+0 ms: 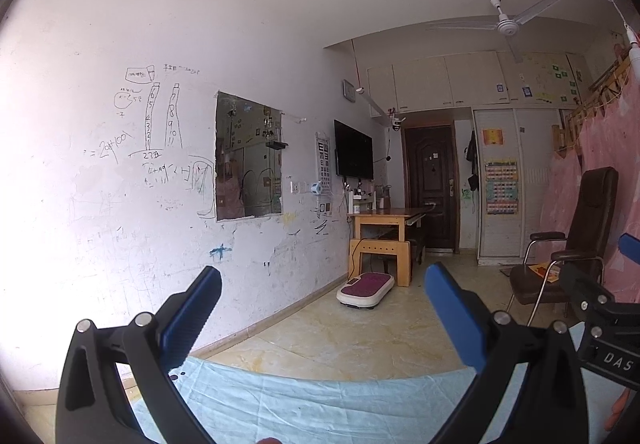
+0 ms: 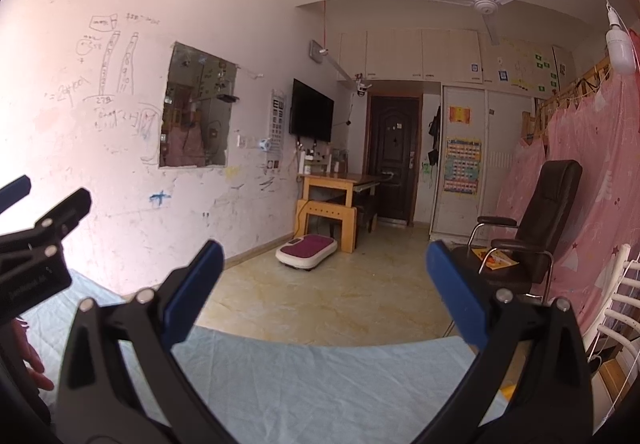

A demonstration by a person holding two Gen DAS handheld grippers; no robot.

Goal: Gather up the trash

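Note:
No trash shows in either view. My left gripper [image 1: 322, 280] is open and empty, with blue pads, held above a table covered in a light blue cloth [image 1: 304, 400]. My right gripper [image 2: 324, 256] is open and empty above the same cloth [image 2: 320, 384]. Each gripper shows in the other's view: the right one at the right edge of the left wrist view [image 1: 600, 308], the left one at the left edge of the right wrist view [image 2: 36, 244]. Both cameras look level across the room.
A scribbled white wall [image 1: 120, 163] runs along the left. Beyond the cloth lie a tiled floor [image 2: 340, 292], a white and purple scale-like platform [image 2: 307, 248], a wooden desk [image 2: 336, 191], a black armchair [image 2: 532, 236], a pink curtain [image 2: 592, 183] and a dark door [image 2: 394, 159].

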